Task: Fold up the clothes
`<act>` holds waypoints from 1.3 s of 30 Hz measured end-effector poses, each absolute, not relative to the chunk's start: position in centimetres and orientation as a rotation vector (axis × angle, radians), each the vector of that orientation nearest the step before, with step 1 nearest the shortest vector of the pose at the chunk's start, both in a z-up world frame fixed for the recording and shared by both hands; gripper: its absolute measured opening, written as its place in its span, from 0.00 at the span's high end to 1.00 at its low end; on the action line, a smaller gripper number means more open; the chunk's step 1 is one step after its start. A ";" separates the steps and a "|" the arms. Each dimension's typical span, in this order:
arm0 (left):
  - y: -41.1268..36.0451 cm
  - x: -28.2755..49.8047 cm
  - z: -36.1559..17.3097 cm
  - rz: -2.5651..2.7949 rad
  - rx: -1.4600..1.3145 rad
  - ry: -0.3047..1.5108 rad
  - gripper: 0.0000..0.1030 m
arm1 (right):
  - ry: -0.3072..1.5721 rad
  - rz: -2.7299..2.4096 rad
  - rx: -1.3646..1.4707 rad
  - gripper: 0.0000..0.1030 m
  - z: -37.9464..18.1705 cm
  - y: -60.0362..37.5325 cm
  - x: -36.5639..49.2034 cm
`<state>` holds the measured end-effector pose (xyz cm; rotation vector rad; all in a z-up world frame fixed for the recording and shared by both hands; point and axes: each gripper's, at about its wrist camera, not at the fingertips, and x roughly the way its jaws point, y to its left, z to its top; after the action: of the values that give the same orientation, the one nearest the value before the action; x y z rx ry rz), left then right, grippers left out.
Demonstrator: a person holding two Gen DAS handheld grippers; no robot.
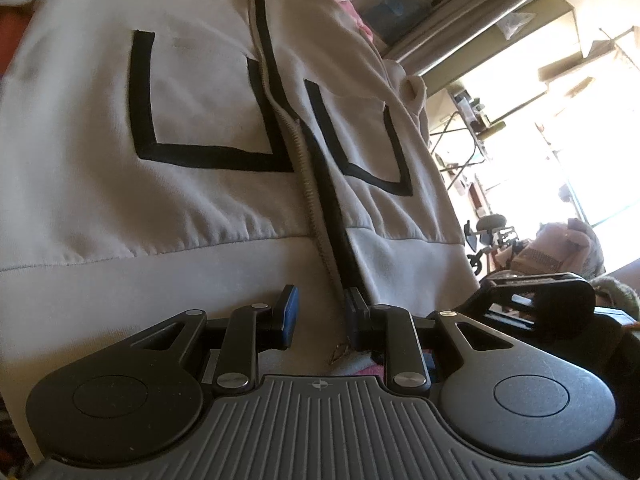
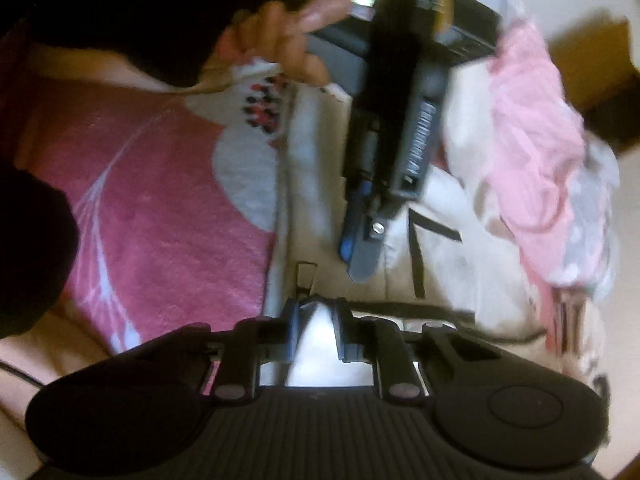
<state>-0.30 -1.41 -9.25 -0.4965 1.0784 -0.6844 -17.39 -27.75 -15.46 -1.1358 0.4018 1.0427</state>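
Observation:
A white zip hoodie (image 1: 192, 128) with black-outlined pockets lies spread out, hem toward me. Its zipper (image 1: 308, 184) runs down to my left gripper (image 1: 320, 312). The jaws stand narrowly apart with the hem band filling the gap, gripped beside the zipper's lower end. In the right wrist view the same hoodie (image 2: 448, 264) lies on a pink blanket. My right gripper (image 2: 318, 320) is shut on a peak of white hem cloth. Just ahead, the left gripper (image 2: 358, 268) points down onto the hem, and a hand (image 2: 296, 20) holds its handle.
The pink blanket (image 2: 160, 200) covers the surface to the left of the hoodie. A heap of pink and patterned clothes (image 2: 532, 120) lies to its right, and a cardboard box (image 2: 592, 56) stands beyond. A bright room with shelves (image 1: 500, 128) shows past the hoodie's right edge.

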 end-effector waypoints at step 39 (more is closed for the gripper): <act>-6.0 -1.2 -8.7 -0.786 -0.204 1.024 0.76 | 0.978 0.095 0.451 0.82 -12.2 -50.8 -15.5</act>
<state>-1.20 -5.99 -8.65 -0.2041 1.0236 -0.7864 -15.55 -50.84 -12.21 0.4512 0.9779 0.0953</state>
